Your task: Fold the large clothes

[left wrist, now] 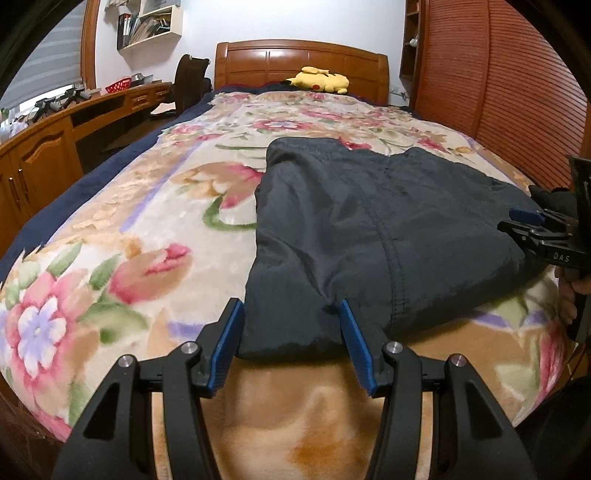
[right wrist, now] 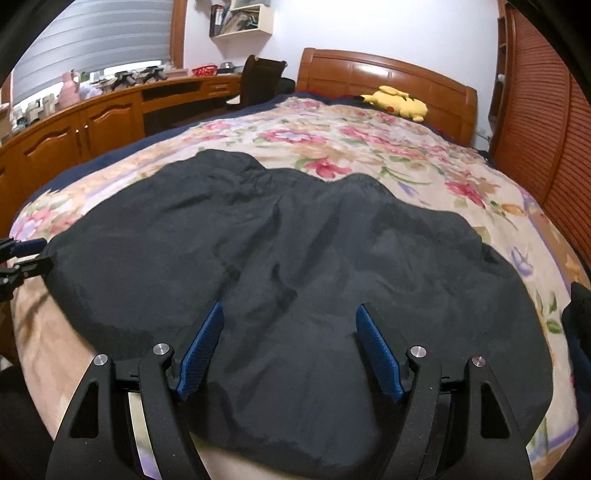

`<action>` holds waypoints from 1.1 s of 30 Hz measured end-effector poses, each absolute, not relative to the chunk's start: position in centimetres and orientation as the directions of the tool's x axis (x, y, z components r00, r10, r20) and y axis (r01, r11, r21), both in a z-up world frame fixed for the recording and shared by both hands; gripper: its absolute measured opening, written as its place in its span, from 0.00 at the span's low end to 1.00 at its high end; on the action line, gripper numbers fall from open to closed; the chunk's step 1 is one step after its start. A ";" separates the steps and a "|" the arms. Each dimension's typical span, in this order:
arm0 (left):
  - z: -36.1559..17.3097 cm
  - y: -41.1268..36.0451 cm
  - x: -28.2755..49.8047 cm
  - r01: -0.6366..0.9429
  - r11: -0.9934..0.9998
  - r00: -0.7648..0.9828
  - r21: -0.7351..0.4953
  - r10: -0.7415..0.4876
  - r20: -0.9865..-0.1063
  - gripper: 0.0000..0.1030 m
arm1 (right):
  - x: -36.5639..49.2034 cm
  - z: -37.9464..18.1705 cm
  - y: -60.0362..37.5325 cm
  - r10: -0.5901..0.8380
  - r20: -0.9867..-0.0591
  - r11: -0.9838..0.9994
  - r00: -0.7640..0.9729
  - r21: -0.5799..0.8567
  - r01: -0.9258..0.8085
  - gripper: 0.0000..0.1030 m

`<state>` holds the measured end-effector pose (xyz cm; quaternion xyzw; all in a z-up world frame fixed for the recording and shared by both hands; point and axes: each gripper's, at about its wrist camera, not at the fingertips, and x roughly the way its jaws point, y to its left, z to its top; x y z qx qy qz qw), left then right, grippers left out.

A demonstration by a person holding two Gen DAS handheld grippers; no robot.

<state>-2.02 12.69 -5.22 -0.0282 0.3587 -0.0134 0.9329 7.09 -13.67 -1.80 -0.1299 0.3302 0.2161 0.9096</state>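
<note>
Dark garment lay spread on the bed at frame centre — left gripper apart, straddling its near corner; right gripper apart above the cloth, gripping nothing.

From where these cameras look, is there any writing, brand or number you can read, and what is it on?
"DAS": pale letters on the black body of the right gripper, seen at the right edge of the left wrist view; the first letter is unsure.
Spines of the books on the wall shelf: too small and blurred to read.
Nothing else carries readable text.
</note>
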 end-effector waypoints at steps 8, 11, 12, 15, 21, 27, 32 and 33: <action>-5.7 12.2 -2.1 -0.016 0.999 0.729 -0.052 -0.024 -0.685 0.51 | 5.3 -2.1 -15.3 0.288 -0.657 0.858 0.697 -0.145 -0.492 0.74; -6.2 12.3 -2.2 -0.032 0.996 0.716 -0.077 -0.031 -0.697 0.51 | 5.3 -3.0 -15.5 0.289 -0.672 0.852 0.682 -0.144 -0.503 0.74; -6.3 12.4 -2.3 -0.036 0.996 0.715 -0.083 -0.032 -0.698 0.51 | 5.3 -3.3 -15.5 0.284 -0.673 0.850 0.683 -0.154 -0.504 0.74; -6.5 12.3 -2.5 -0.050 0.995 0.712 -0.086 -0.025 -0.702 0.51 | 5.3 -3.7 -15.4 0.273 -0.672 0.847 0.688 -0.170 -0.503 0.74; -6.6 12.0 -2.8 -0.070 0.993 0.709 -0.090 -0.013 -0.705 0.51 | 5.5 -3.6 -15.3 0.280 -0.674 0.848 0.684 -0.161 -0.505 0.75; -5.3 12.2 -2.7 -0.051 0.987 0.717 -0.150 -0.068 -0.694 0.22 | 5.4 -3.7 -15.4 0.281 -0.674 0.848 0.683 -0.159 -0.506 0.75; -1.7 11.0 -3.1 -0.021 0.994 0.773 -0.109 -0.053 -0.632 0.10 | 5.4 -3.6 -15.5 0.280 -0.676 0.848 0.682 -0.160 -0.506 0.74; -0.6 10.6 -3.0 -0.015 0.995 0.786 -0.100 -0.050 -0.616 0.09 | 5.5 -3.6 -15.6 0.282 -0.676 0.848 0.681 -0.156 -0.506 0.74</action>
